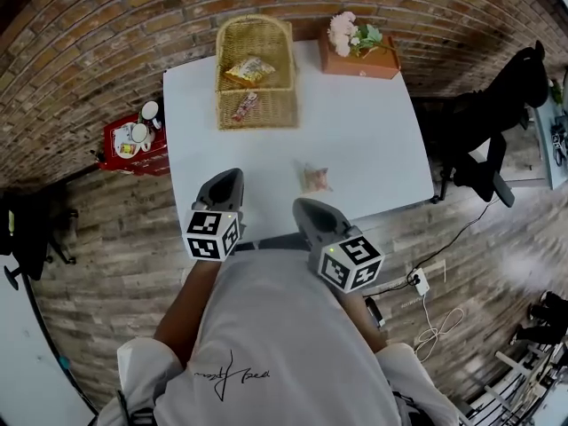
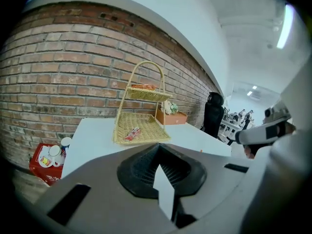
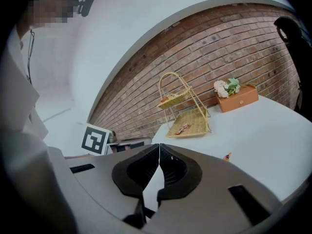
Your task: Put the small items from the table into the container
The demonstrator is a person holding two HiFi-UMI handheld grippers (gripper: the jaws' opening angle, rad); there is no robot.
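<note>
A two-tier wicker basket [image 1: 256,105] stands at the far side of the white table [image 1: 373,140]. Its upper tier holds a yellow snack packet [image 1: 249,69], the lower tier a red packet [image 1: 244,106]. One small pinkish packet [image 1: 315,178] lies on the table near the front edge, just beyond my right gripper [image 1: 302,207]. My left gripper [image 1: 229,177] hovers over the front edge, left of that packet. Both are shut with nothing between the jaws. The left gripper view looks over its shut tips [image 2: 158,147] at the basket [image 2: 141,116]. In the right gripper view the pinkish packet [image 3: 227,156] peeks past the jaws.
A wooden box with flowers [image 1: 359,51] sits at the table's far right corner. On the floor to the left stands a red crate with mugs [image 1: 135,140]. A black chair [image 1: 497,122] is to the right of the table, and cables [image 1: 426,300] lie on the floor.
</note>
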